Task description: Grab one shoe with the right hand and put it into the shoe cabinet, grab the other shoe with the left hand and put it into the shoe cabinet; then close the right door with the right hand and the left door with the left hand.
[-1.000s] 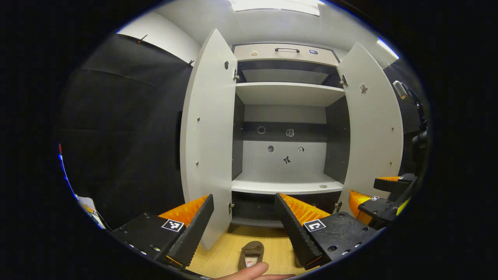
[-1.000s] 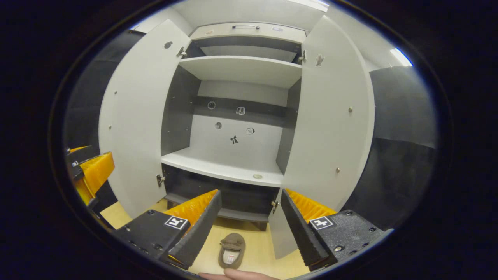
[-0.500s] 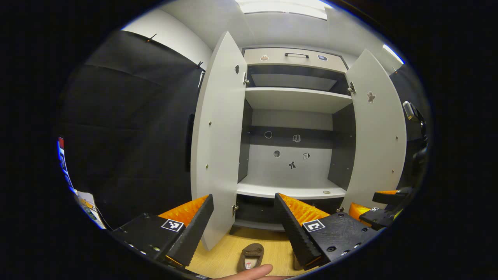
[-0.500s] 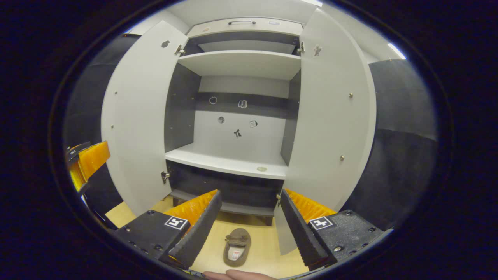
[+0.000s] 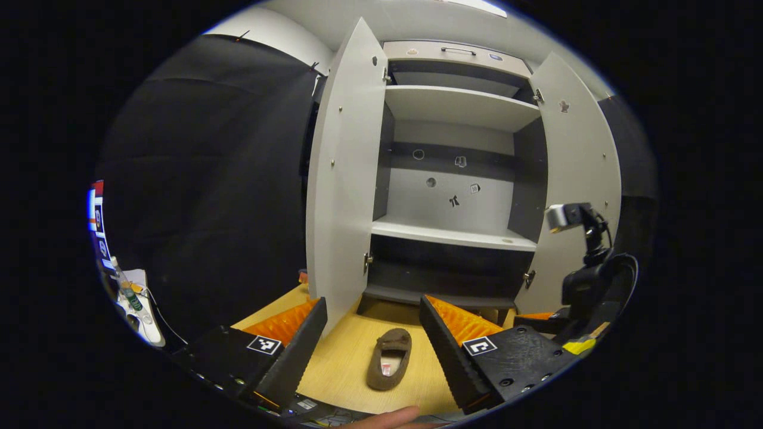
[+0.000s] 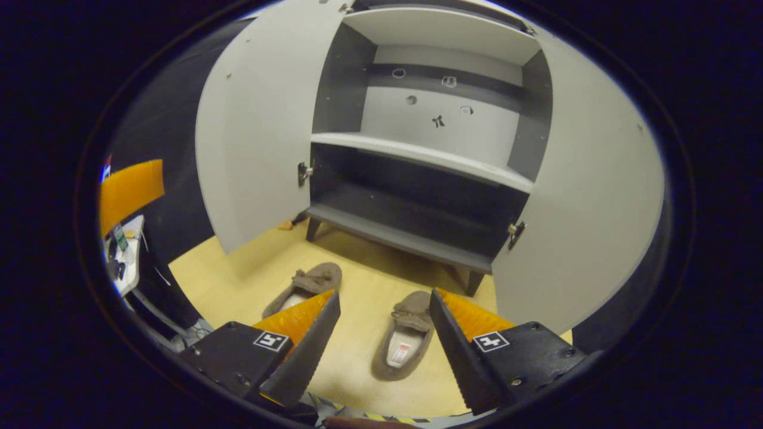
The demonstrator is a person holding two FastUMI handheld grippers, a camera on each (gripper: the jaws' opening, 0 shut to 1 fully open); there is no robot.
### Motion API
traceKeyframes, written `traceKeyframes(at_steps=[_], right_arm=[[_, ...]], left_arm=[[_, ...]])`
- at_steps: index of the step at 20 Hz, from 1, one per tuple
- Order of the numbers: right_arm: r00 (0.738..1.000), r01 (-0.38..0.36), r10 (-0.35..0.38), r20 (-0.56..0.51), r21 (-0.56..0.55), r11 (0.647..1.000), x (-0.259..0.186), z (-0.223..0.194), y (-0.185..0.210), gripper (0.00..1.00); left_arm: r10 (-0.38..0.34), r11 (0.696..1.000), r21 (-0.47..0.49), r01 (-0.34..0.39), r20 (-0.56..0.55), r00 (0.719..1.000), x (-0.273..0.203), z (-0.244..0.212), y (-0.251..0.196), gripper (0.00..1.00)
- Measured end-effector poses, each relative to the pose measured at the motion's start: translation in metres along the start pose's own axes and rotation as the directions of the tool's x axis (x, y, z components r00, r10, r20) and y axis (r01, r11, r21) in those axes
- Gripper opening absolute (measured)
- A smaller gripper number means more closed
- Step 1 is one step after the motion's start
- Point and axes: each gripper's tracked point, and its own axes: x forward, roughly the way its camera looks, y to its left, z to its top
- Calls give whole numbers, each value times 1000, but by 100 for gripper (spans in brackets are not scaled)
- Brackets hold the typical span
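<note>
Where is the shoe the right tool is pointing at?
In the right gripper view, that brown shoe lies on the wooden floor between the open right tool's fingers, in front of the open cabinet, with the other shoe to its left.

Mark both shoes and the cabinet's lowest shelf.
right shoe [image 6: 404, 345]: right gripper view, its insole.
left shoe [image 6: 310, 282]: right gripper view, its upper.
lowest shelf [image 6: 393, 233]: right gripper view, its front edge.

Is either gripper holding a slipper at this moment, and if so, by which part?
Nothing is held. The right gripper is open above a brown slipper on the floor; the left gripper is open too, apart from the slipper ahead of it.
</note>
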Motion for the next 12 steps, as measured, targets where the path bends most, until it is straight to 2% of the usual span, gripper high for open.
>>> traceKeyframes(at_steps=[1, 3, 6, 9, 12], right_arm=[[997, 23, -24, -68, -21, 1000, 19, -20, -3, 95], [987, 0, -2, -163, -14, 1000, 52, -51, 4, 90], [975, 3, -5, -223, -10, 1000, 82, -68, 8, 90], [957, 36, -29, -289, 19, 999, 98, -86, 13, 88], [949, 110, -120, -292, -49, 993, 103, -92, -8, 80]], left_arm=[[-15, 1000, 6, 15, -18, 1000, 3, -16, -3, 94], [-62, 998, 9, 62, -49, 997, 7, -46, -14, 94], [-104, 994, 17, 105, -39, 994, 11, -67, -25, 95], [-95, 993, -74, 88, -97, 991, 9, -90, -31, 95], [-57, 993, -114, 44, -113, 992, 0, -95, -22, 94]])
